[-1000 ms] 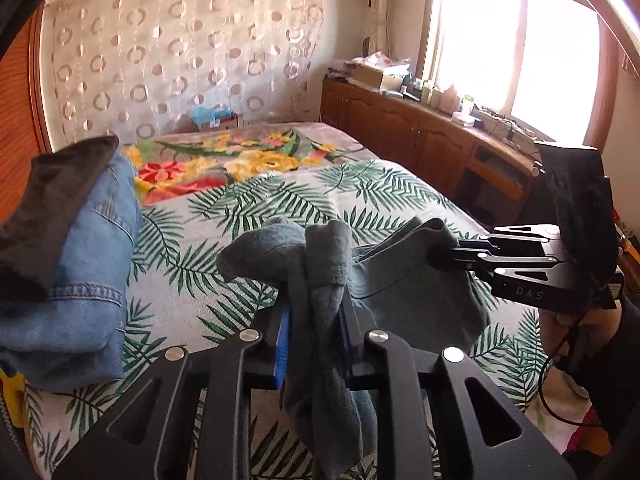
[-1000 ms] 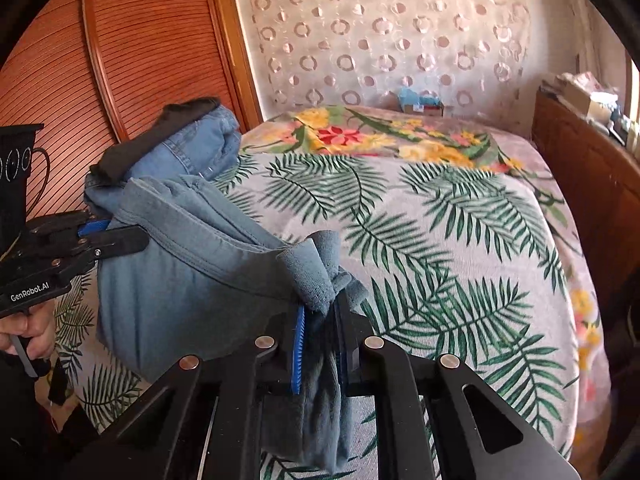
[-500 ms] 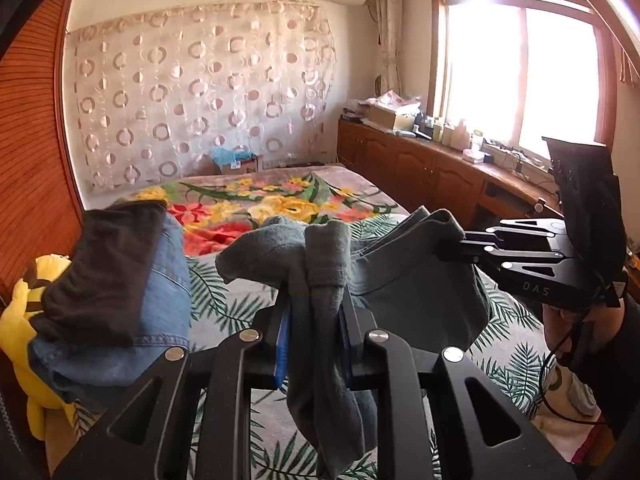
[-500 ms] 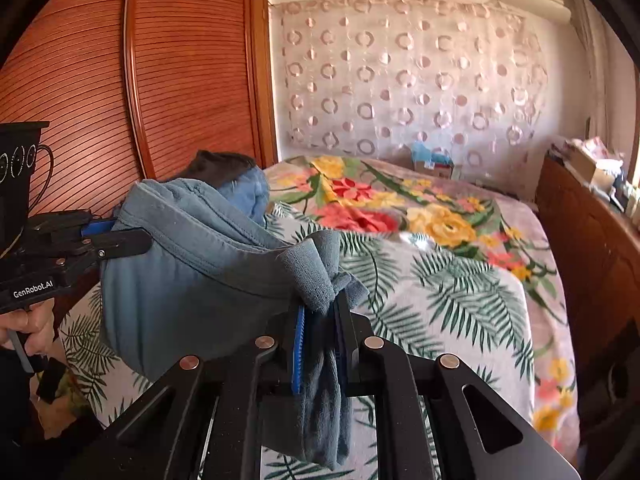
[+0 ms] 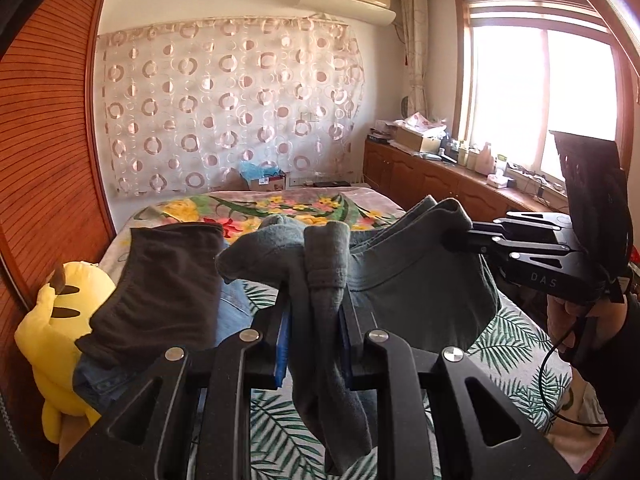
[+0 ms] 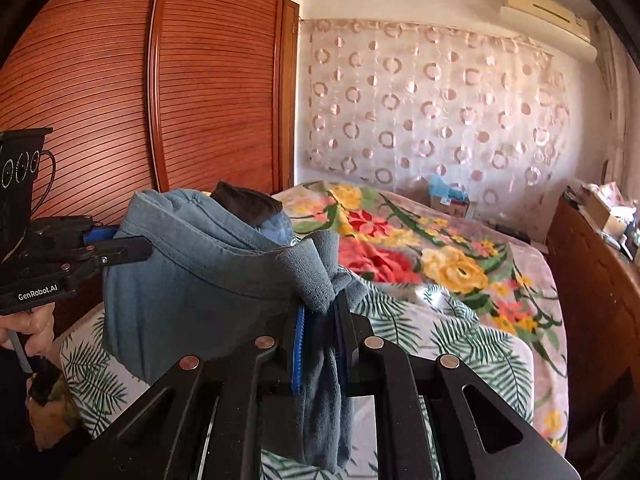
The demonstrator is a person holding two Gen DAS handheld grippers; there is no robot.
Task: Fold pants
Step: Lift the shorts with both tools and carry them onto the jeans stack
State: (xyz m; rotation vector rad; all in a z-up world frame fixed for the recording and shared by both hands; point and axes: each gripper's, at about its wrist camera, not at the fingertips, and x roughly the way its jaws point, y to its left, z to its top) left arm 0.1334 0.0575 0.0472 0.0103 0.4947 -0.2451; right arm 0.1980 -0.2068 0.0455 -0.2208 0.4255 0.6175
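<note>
I hold grey-blue pants (image 5: 416,292) by the waistband, stretched in the air between both grippers above the bed (image 5: 280,436). My left gripper (image 5: 316,300) is shut on one bunched end of the waistband. My right gripper (image 6: 322,312) is shut on the other end of the pants (image 6: 192,284). The right gripper also shows in the left wrist view (image 5: 464,236), and the left gripper in the right wrist view (image 6: 132,248). The legs hang down out of sight.
A pile of folded jeans with a dark garment (image 5: 160,284) on top lies at the bed's left side, beside a yellow plush toy (image 5: 52,332). A wooden wardrobe (image 6: 160,100) stands on the left; a cluttered wooden counter (image 5: 432,176) runs under the window on the right.
Both grippers have risen with the pants, so the bed has dropped lower in both views and the wall and ceiling unit have come into sight. Both grips are unchanged.
</note>
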